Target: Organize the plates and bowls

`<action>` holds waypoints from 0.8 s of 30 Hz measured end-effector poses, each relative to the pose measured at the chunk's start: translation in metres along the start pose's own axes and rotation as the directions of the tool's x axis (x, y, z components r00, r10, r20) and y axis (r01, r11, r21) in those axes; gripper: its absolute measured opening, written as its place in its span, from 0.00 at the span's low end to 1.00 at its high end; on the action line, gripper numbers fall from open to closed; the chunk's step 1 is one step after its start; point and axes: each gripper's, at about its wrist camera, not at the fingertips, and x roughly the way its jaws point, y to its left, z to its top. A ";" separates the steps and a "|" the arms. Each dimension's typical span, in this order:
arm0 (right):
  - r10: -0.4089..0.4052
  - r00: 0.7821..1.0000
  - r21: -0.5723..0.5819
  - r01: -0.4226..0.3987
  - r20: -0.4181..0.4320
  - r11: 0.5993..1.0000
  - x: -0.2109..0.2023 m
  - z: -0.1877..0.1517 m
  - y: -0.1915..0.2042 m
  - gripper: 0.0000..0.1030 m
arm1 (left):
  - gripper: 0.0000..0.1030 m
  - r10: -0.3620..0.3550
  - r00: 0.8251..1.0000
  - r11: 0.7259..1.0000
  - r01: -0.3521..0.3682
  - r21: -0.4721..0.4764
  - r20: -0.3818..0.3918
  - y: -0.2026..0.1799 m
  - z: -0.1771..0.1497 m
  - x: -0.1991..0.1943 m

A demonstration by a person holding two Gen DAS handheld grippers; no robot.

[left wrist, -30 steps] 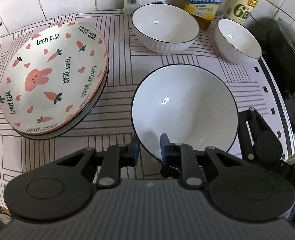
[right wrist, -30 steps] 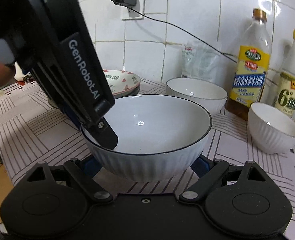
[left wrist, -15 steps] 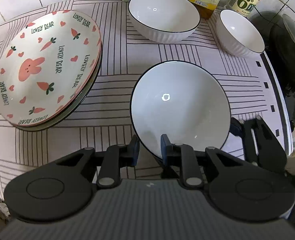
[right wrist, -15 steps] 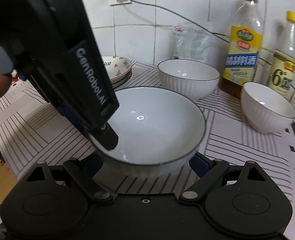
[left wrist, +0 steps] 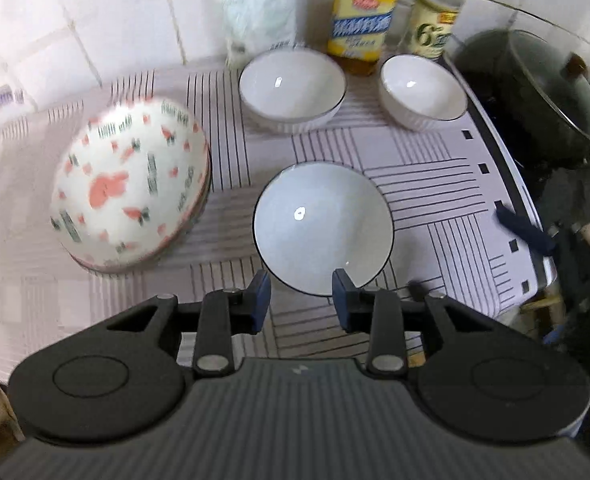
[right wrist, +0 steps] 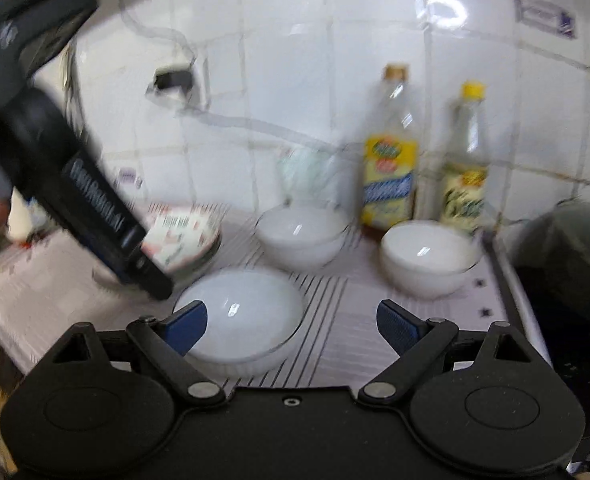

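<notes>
Left tongs opening, empty | right tongs wide | bowl on counter

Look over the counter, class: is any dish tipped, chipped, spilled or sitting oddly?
Nothing stands out. The three white bowls, the nearest bowl included, sit upright and apart on the striped cloth; the carrot-print plates lie stacked. No spill or chip shows, though blur hides fine detail.

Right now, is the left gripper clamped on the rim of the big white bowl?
No, the left gripper hangs above the big white bowl with its jaws opening, the pads clear of the rim.
</notes>
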 end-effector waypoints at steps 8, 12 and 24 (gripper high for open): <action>-0.064 0.997 0.099 0.059 0.051 0.993 -0.029 0.017 -0.020 0.78 | 0.34 -0.017 0.999 0.995 0.013 0.094 0.041 -0.019 0.009 -0.020; -0.036 0.999 0.172 0.030 0.033 0.985 -0.028 0.021 -0.037 0.68 | 0.41 -0.040 0.999 0.994 0.036 0.105 0.033 -0.025 0.022 -0.014; -0.243 0.970 0.392 0.231 -0.019 0.891 0.031 0.026 -0.079 0.50 | 0.42 -0.146 0.989 0.986 0.146 0.084 -0.014 -0.028 0.089 0.031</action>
